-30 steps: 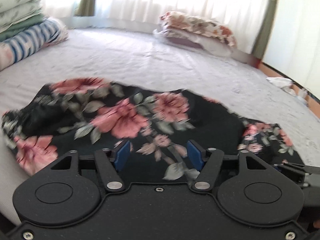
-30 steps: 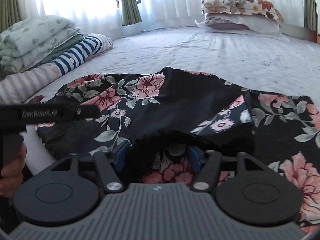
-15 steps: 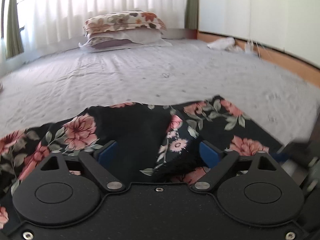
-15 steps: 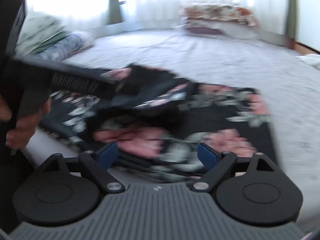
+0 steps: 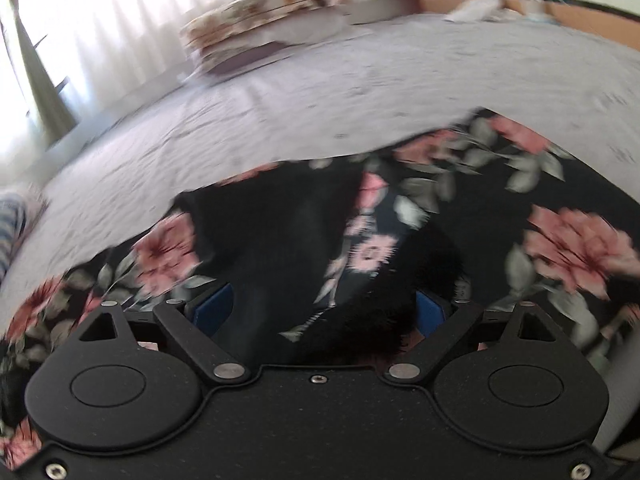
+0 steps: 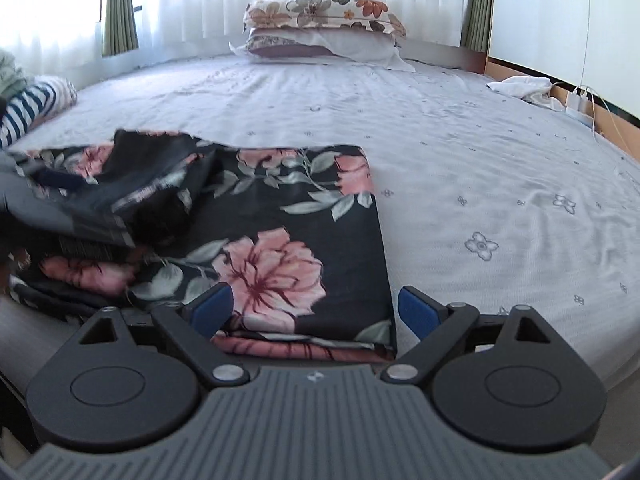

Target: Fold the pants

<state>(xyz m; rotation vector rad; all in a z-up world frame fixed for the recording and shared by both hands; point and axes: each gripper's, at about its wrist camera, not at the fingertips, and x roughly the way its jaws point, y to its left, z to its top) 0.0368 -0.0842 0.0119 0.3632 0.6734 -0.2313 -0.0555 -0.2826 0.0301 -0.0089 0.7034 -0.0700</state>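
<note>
Black pants with pink roses (image 5: 500, 208) lie folded on the grey bed sheet (image 6: 480, 152). My left gripper (image 5: 320, 308) stands open low over them. A dark raised fold of the cloth sits between its blue pads (image 5: 212, 308), which do not press on it. My right gripper (image 6: 314, 308) is open over the near right corner of the pants (image 6: 280, 208), whose right edge runs straight. In the right wrist view, the cloth is bunched at the left, where the blurred body of the left tool (image 6: 80, 224) crosses it.
Two stacked pillows (image 6: 320, 20) lie at the head of the bed below white curtains. Folded striped bedding (image 6: 28, 108) sits at the left edge. A white cloth (image 6: 520, 86) and a charger with a cable (image 6: 576, 100) lie by the wooden frame on the right.
Both pairs of jaws have spread wide. The fringed hem that lay between the right pads now rests on the pants. Both views have swung toward the right end of the pants.
</note>
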